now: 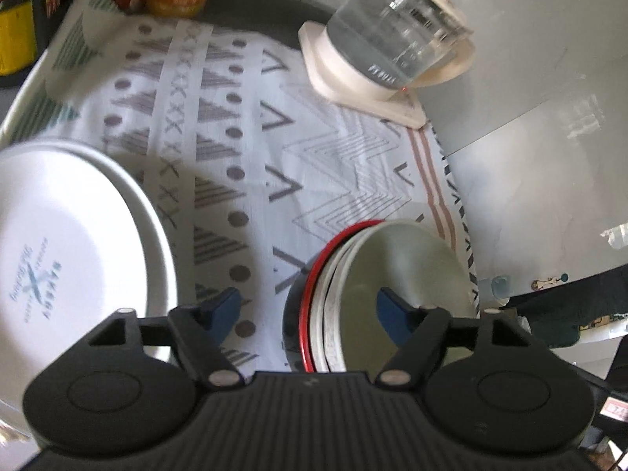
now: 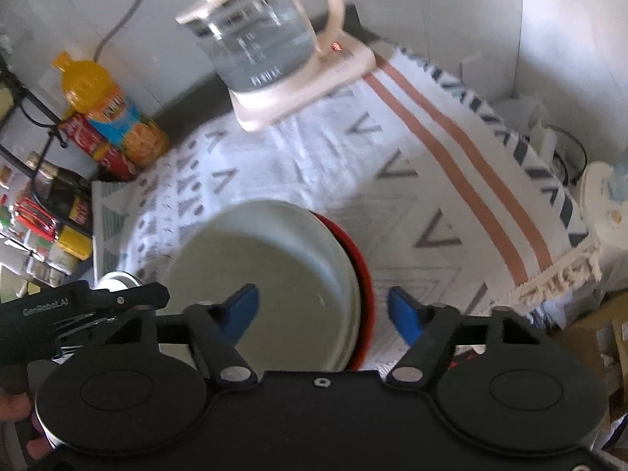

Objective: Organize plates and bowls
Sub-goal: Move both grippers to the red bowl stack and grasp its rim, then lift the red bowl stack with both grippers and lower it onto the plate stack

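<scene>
A nested stack of bowls (image 1: 396,259), black with a red rim outside and white ones inside, rests on the patterned cloth (image 1: 243,125). My left gripper (image 1: 308,310) is open and straddles the stack's left rim: one blue finger inside the top bowl, the other apart over the cloth. My right gripper (image 2: 324,310) is open too and straddles the right rim of the same bowls (image 2: 267,267), with no pad pressing. A stack of white plates (image 1: 74,235) lies left of the bowls. The left gripper's body (image 2: 74,310) shows in the right wrist view.
A glass kettle (image 1: 396,27) on a cream base stands at the back of the cloth. An orange juice bottle (image 2: 114,117) and a cola bottle (image 2: 98,149) lie at the back left. A rack of bottles (image 2: 47,212) is at the far left. The cloth's fringed edge (image 2: 557,274) hangs at the right.
</scene>
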### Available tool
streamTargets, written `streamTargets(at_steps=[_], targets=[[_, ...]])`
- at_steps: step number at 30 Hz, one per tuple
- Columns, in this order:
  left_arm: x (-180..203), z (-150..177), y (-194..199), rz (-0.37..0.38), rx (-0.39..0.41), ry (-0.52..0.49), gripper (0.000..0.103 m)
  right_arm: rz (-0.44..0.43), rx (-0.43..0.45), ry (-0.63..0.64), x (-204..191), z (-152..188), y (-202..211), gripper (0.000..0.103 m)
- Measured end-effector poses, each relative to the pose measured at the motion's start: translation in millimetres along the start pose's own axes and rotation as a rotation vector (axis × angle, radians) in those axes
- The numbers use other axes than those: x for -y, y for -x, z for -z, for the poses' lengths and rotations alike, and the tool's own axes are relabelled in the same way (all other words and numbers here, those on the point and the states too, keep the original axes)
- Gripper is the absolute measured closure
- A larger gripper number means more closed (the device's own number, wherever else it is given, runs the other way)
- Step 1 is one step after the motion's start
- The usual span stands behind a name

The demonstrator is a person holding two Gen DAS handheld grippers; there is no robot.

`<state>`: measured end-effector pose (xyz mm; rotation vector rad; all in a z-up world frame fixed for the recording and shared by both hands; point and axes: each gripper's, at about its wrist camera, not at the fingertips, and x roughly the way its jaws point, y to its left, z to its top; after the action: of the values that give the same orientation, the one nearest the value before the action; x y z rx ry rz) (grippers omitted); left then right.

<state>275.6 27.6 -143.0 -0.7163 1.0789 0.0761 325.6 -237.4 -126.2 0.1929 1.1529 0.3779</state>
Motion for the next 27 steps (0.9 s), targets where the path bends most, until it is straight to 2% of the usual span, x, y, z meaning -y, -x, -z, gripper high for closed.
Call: streamTargets(at_steps=[4, 6, 12, 19, 27], targets=[[-1.8, 4.9, -15.2, -0.032, -0.023, 0.042, 0.052, -0.008, -0.071, -0.037, 13.7, 2.6, -19.0, 0.048], [-4.0, 7.1, -20.7, -0.036, -0.031, 0.06, 0.056, -0.014, -0.099, -0.038, 16.7, 4.1, -27.3, 0.057], [-0.1, 10.0, -29.7, -0.019, -0.04, 0.084, 0.073, -0.015, -0.15, -0.016, 17.6, 6.3, -41.4, 0.073], [6.7, 13.4, -27.7, -0.047, -0.011, 0.097, 0.074, -0.031, -0.143, 0.015, 19.9, 5.9, -41.1, 0.074], [11.0, 13.6, -1.5, -0.055, 0.052, 0.097, 0.074, -0.079, -0.114, 0.032, 11.3, -1.7, -28.6, 0.074]])
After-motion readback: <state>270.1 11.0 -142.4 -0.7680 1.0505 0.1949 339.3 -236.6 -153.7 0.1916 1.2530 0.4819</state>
